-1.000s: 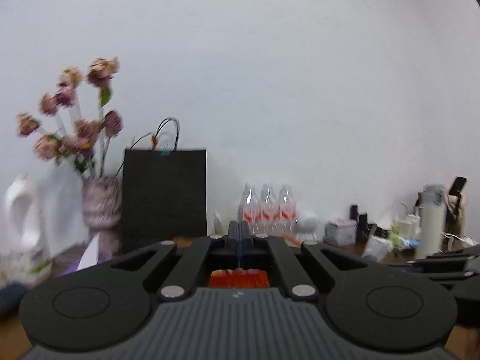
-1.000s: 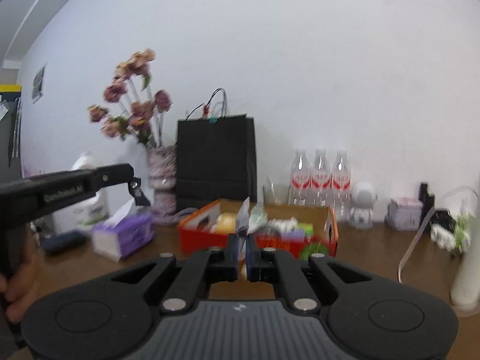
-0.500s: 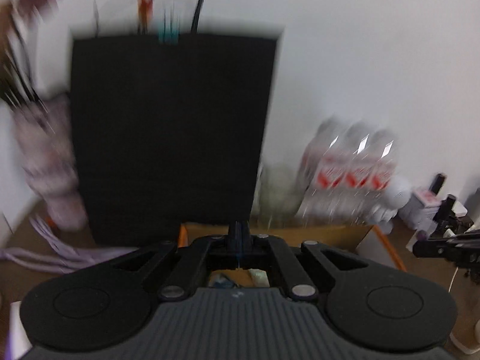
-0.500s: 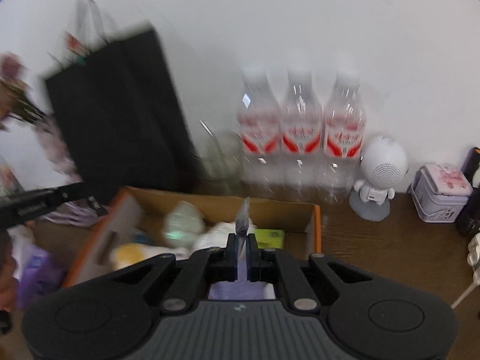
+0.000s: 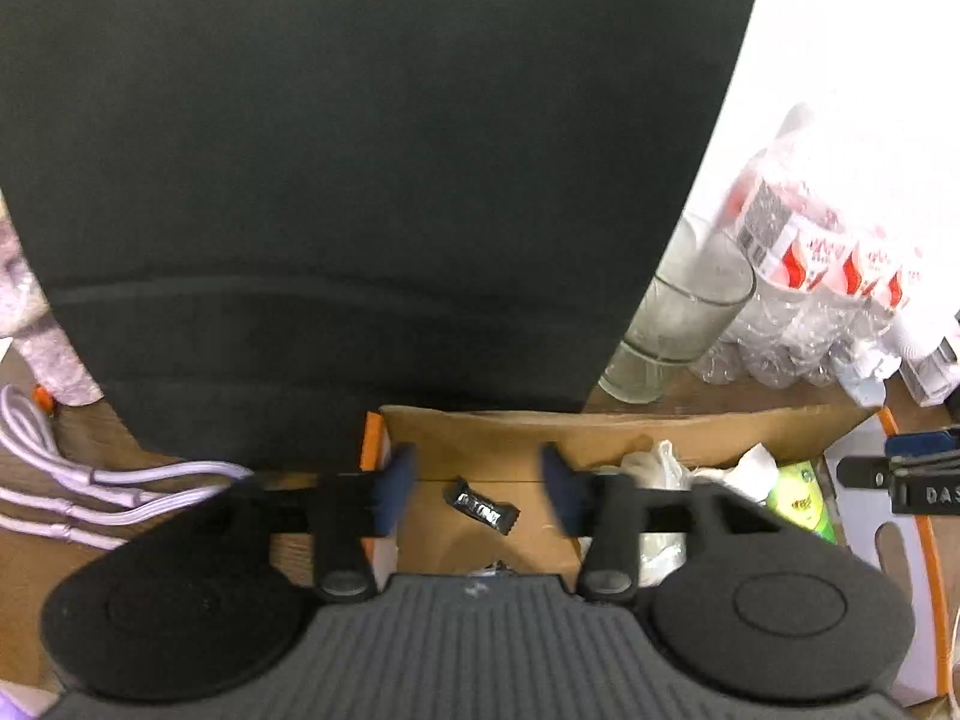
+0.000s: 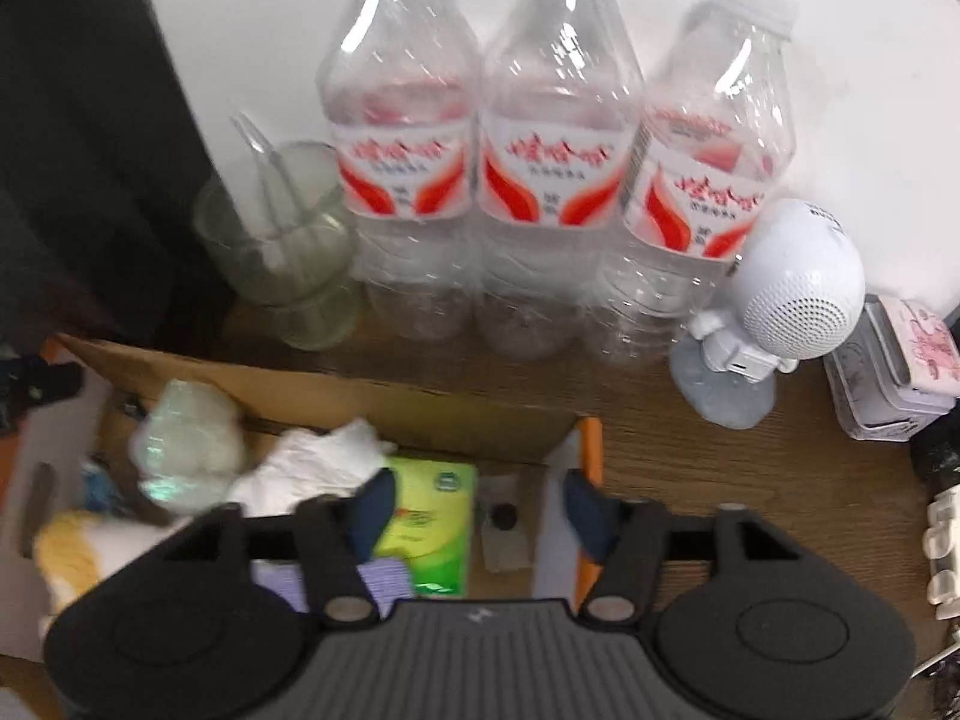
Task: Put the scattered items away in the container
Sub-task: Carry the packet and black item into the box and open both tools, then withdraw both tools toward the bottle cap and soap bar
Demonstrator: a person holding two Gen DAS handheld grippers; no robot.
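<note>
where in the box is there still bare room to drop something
Bare floor in the box surrounds the black sachet under the left claw. It is crowded from the white tissue to the green packet.

White wall (image 6: 240, 30) behind a brown wooden table (image 6: 750, 480).

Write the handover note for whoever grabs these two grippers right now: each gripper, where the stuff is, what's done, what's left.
Left gripper: open, jaws have just been opening, holding nothing; a small black wrapped candy lies in the cardboard box below the gap.
Right gripper: open, jaws have just been opening, holding nothing, over the box's right end.
In the box: green tissue pack, crumpled white paper, other odds and ends.
Done: both loads look dropped in.
Left: these views don't show any remaining loose items; check the table.
</note>
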